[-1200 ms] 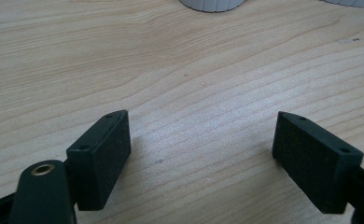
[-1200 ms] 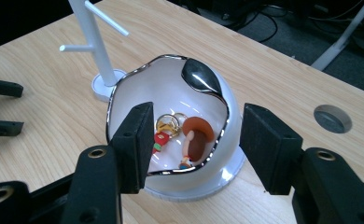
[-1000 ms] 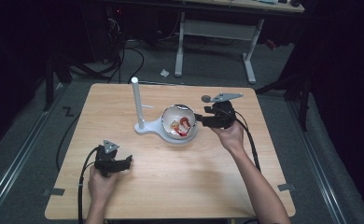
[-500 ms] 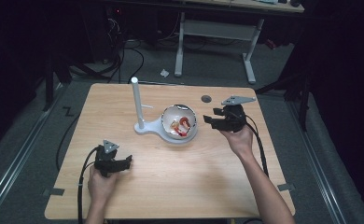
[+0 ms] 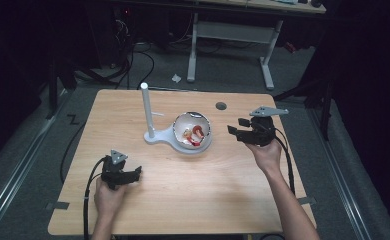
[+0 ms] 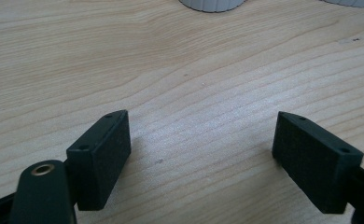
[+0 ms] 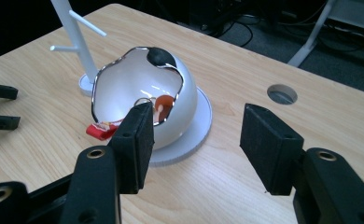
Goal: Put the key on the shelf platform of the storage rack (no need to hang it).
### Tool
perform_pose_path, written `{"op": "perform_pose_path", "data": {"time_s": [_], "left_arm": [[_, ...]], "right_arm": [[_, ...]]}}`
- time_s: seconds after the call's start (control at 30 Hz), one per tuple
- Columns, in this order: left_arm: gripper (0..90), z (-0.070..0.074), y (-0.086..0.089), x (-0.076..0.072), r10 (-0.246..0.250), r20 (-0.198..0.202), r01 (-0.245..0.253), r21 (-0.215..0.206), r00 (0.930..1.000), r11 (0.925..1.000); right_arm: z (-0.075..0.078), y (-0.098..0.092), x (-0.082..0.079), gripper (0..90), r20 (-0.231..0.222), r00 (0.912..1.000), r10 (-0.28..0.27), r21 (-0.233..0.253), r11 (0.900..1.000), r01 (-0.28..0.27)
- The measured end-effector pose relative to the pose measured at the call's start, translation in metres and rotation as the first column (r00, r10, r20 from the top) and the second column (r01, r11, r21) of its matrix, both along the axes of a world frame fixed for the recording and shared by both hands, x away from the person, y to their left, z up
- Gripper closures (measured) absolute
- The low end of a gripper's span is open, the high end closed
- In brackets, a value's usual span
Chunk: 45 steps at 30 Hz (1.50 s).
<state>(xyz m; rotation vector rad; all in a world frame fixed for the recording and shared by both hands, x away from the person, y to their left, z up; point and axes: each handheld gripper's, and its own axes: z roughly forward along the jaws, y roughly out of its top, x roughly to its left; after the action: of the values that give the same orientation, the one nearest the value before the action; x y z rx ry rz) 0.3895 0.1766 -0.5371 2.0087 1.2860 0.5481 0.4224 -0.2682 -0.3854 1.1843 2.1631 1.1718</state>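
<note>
A white bowl (image 5: 193, 131) with a wavy silver rim sits on the round base of a white stand (image 5: 146, 111) near the table's middle. It holds red and orange pieces (image 7: 163, 102), and a red piece (image 7: 100, 131) pokes out at its low side. My right gripper (image 5: 236, 128) hovers open just right of the bowl. In the right gripper view its jaws (image 7: 196, 133) stand wide apart with nothing between them and the bowl just beyond the left one. My left gripper (image 5: 134, 173) rests open near the front left, over bare wood (image 6: 201, 135).
The stand's upright pole (image 7: 75, 35) has short side pegs. A round cable hole (image 5: 221, 106) lies behind the right gripper. The wooden table (image 5: 193, 200) is bare in front. A desk frame (image 5: 233, 35) and cables stand on the dark floor behind.
My right gripper has drawn back to the right, away from the bowl's rim, still open. The left gripper has stayed where it was.
</note>
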Motion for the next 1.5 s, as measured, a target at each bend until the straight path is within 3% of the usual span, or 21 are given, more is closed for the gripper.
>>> {"op": "perform_pose_path", "data": {"time_s": [0.3,0.4,0.83,1.07,1.27,1.5], "left_arm": [[19.7,0.0,0.0,0.0,0.0,0.0,0.0,0.0,1.0,1.0],[19.7,0.0,0.0,0.0,0.0,0.0,0.0,0.0,1.0,1.0],[19.7,0.0,0.0,0.0,0.0,0.0,0.0,0.0,1.0,1.0],[19.7,0.0,0.0,0.0,0.001,0.0,-0.001,0.0,1.0,1.0],[19.7,0.0,0.0,0.0,0.002,0.0,-0.002,0.0,1.0,1.0],[19.7,0.0,0.0,0.0,0.001,-0.001,-0.001,0.0,1.0,1.0]], "right_arm": [[-0.001,-0.017,-0.013,45.1,0.002,0.9995,-0.031,0.015,0.999,0.031],[-0.002,-0.021,-0.015,45.0,0.003,0.9987,-0.05,-0.01,0.999,0.051],[0.001,-0.032,-0.025,45.1,0.013,0.9974,-0.071,-0.009,0.997,0.071],[-0.008,-0.043,-0.03,45.0,-0.015,0.9954,-0.095,-0.003,0.995,0.095],[-0.004,-0.049,-0.038,44.8,0.004,0.9942,-0.108,-0.005,0.994,0.108],[-0.015,-0.058,-0.047,44.7,-0.014,0.9914,-0.13,0.008,0.991,0.13]]}}
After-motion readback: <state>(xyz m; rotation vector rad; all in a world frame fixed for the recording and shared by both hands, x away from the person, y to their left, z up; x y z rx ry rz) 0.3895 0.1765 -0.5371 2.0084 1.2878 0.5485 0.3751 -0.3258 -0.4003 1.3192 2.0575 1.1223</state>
